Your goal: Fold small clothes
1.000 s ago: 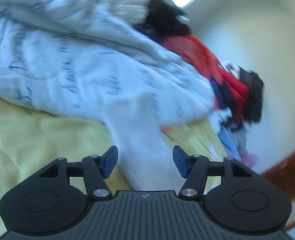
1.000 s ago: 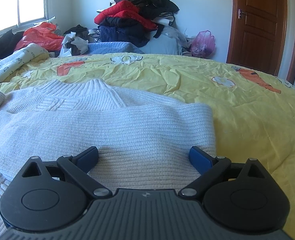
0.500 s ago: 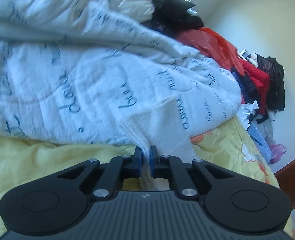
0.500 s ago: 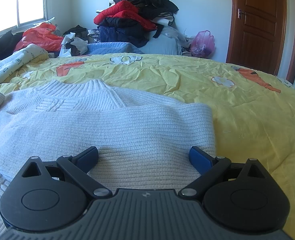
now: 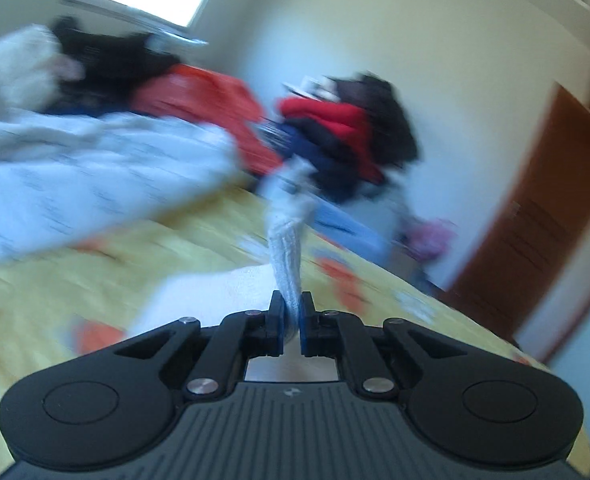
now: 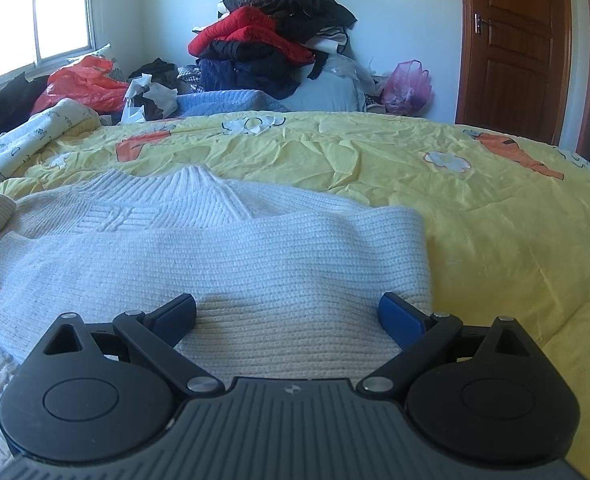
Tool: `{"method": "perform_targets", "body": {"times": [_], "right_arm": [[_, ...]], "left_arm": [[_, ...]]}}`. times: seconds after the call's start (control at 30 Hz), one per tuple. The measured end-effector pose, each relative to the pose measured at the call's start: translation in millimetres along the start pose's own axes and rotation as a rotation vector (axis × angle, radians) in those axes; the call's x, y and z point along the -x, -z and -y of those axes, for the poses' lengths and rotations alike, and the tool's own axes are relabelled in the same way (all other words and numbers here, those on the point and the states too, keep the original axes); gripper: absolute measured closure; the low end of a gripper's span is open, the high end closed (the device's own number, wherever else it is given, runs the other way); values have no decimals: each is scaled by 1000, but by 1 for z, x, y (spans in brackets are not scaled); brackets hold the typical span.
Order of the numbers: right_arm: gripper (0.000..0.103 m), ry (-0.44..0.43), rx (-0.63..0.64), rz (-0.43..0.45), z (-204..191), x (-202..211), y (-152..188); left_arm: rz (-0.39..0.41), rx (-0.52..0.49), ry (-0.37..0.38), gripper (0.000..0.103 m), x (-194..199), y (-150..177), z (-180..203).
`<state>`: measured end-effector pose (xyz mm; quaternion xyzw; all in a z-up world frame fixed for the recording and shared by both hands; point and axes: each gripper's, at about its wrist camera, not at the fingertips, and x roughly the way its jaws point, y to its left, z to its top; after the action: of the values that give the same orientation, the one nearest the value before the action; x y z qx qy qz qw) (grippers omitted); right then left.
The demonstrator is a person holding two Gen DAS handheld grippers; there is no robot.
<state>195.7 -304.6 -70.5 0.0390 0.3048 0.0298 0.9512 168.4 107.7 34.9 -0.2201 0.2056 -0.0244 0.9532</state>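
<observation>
In the left wrist view, which is blurred, the left gripper (image 5: 291, 322) is seen clamped on a strip of white knit, taken to be a sleeve (image 5: 286, 256) of the sweater. The sleeve is pinched between the blue pads and is drawn out ahead of the jaws, so its long axis runs forward and upward in the picture, along the line of the fingers. Below and to the left of the jaws a pale mass is made out, probably the sweater's body lying on the yellow bedspread (image 5: 47, 292). A white printed quilt (image 5: 79, 184) and a clothes pile (image 5: 347, 136) are seen beyond, too smeared for detail.

In the right wrist view, the right gripper (image 6: 287, 314) is held with its jaws wide apart, and nothing is gripped. The sweater (image 6: 223, 248) is spread flat on the bedspread directly under and ahead of it, with the collar pointing away towards the far wall. A folded band of knit is laid across the body, its long axis running left to right, and its right end is found just past the right finger (image 6: 401, 316).

The coming move is judged to turn on the sleeve: it is already held by the left hand, so it would be carried across the body, while the right hand, the one nearer the body, is placed to steady it.
</observation>
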Motion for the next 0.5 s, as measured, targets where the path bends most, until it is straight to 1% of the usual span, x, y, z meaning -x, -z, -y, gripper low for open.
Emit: {"method": "perform_targets", "body": {"times": [0.07, 0.13, 0.23, 0.3, 0.37, 0.4, 0.43, 0.5], "right_arm": [[5, -2, -3, 2, 0, 1, 0], [5, -4, -5, 2, 0, 1, 0], [5, -4, -6, 3, 0, 1, 1], [5, -4, -6, 3, 0, 1, 1], [5, -6, -9, 4, 0, 1, 1], [5, -7, -10, 4, 0, 2, 1], [5, -9, -11, 4, 1, 2, 1], [5, -9, -11, 5, 1, 2, 1]], "left_arm": [[-37, -37, 53, 96, -8, 22, 29], [-90, -55, 86, 96, -17, 47, 52], [-165, -75, 117, 96, -28, 82, 73], [-222, -98, 124, 96, -36, 103, 78], [-277, -124, 113, 96, -44, 121, 79], [-290, -132, 107, 96, -45, 128, 81], [-286, -142, 115, 96, -47, 133, 80], [-281, -170, 128, 96, -45, 134, 80]]}}
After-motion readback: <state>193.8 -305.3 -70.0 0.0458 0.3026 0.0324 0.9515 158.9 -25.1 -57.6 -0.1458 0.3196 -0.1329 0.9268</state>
